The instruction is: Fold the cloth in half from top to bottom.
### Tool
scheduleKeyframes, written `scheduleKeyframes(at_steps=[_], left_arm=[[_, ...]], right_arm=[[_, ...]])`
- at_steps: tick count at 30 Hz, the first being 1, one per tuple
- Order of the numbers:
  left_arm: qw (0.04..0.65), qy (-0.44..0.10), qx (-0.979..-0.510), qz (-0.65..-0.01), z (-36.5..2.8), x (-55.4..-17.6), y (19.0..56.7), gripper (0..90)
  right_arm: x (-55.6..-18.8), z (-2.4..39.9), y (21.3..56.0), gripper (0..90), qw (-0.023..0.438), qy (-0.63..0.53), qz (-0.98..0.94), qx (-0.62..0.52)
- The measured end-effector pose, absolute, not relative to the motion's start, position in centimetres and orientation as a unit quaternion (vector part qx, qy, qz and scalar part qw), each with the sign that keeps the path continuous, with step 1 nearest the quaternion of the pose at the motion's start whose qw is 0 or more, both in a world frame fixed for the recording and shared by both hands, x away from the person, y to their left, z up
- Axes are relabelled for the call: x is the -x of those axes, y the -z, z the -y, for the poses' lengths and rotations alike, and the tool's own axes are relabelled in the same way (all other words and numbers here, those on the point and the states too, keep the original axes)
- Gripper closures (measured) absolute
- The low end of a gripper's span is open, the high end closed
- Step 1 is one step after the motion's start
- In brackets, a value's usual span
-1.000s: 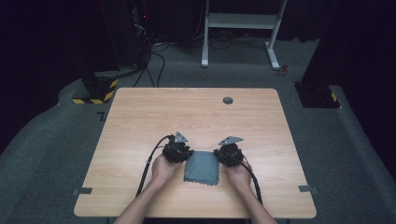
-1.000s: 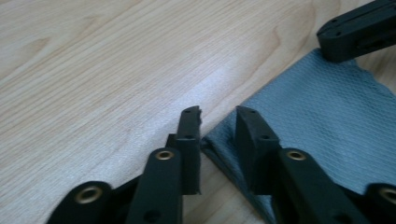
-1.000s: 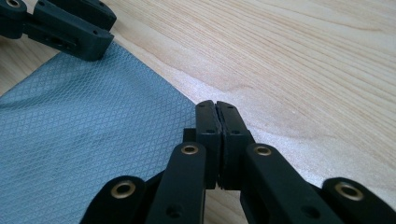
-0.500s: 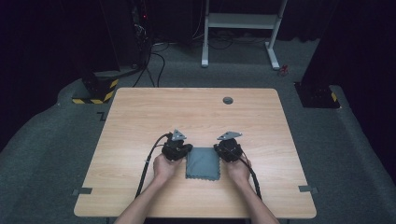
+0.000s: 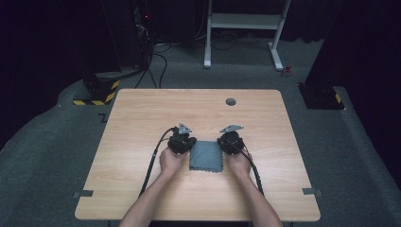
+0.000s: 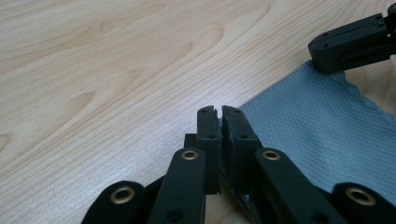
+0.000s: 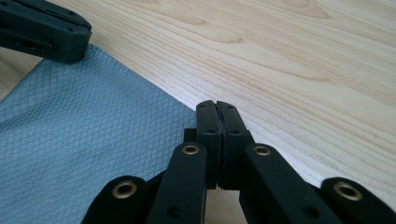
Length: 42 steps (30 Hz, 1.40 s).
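Fingers of both the left gripper [image 6: 220, 122] and right gripper [image 7: 216, 116] pinch the grey cloth's [image 5: 206, 155] far corners; uneven pulling could slip one corner free

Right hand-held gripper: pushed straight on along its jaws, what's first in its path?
Probably nothing but bare table. The right hand-held gripper, shut on the grey cloth corner, points past the cloth's far edge over open wood; depth is uncertain.
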<state>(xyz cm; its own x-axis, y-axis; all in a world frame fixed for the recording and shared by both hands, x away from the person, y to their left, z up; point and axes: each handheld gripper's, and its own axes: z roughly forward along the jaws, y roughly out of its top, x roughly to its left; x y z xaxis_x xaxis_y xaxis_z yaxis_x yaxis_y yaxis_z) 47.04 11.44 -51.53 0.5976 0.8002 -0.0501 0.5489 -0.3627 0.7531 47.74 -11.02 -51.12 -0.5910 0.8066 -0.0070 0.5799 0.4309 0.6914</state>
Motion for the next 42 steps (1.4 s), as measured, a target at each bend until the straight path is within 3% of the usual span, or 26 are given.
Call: scheduleKeyframes(at_steps=[2,5,8,13,20,26,32,42], left_arm=[[0.379,-0.163,-0.808,-0.42,-11.5,-47.1,51.7,83.5],[0.381,-0.16,-0.809,-0.417,-11.6,-46.7,51.3,68.9],[0.386,-0.164,-0.815,-0.4,-11.3,-45.8,50.8,63.8],[0.393,-0.15,-0.83,-0.366,-10.5,-43.9,51.0,63.4],[0.386,-0.139,-0.829,-0.38,-11.9,-43.6,51.9,64.1],[0.384,-0.147,-0.826,-0.385,-12.4,-42.3,51.7,58.2],[0.374,-0.153,-0.842,-0.357,-12.3,-39.9,51.9,56.2],[0.423,-0.145,-0.809,-0.381,-14.2,-38.8,51.5,53.9]], right_arm=[[-47.9,10.8,51.3,88.6,0.173,-0.33,-0.829,-0.417],[-48.0,10.9,51.4,80.9,0.17,-0.33,-0.827,-0.422],[-47.5,11.1,50.9,77.8,0.174,-0.338,-0.823,-0.422],[-45.1,10.3,50.2,82.9,0.169,-0.36,-0.836,-0.378],[-44.4,11.5,51.7,83.8,0.146,-0.357,-0.838,-0.386],[-43.6,12.0,51.6,80.5,0.153,-0.352,-0.839,-0.386],[-41.3,12.3,51.4,77.7,0.132,-0.385,-0.839,-0.36],[-40.3,12.8,51.4,74.2,0.14,-0.382,-0.841,-0.357]])
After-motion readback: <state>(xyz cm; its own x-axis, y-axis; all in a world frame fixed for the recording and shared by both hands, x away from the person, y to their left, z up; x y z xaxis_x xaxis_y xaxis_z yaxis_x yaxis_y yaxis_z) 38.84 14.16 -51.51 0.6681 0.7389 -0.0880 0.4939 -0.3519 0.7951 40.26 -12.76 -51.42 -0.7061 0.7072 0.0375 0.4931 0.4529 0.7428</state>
